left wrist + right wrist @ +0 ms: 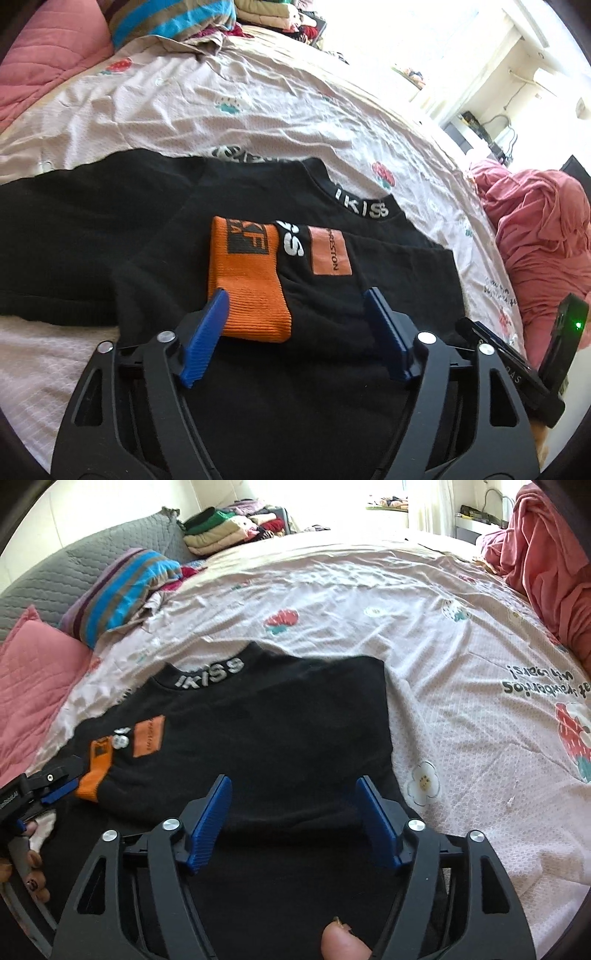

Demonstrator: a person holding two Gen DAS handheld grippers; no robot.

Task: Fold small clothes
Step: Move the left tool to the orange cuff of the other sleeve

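Left wrist view: left gripper (295, 302) spread wide, empty, over black sweater (147, 221) on bed (258, 110). Right gripper (293, 790) likewise agape, empty.

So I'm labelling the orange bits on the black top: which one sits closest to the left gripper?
The ribbed orange cuff, right by the left gripper; the flat orange patch lies farther up.
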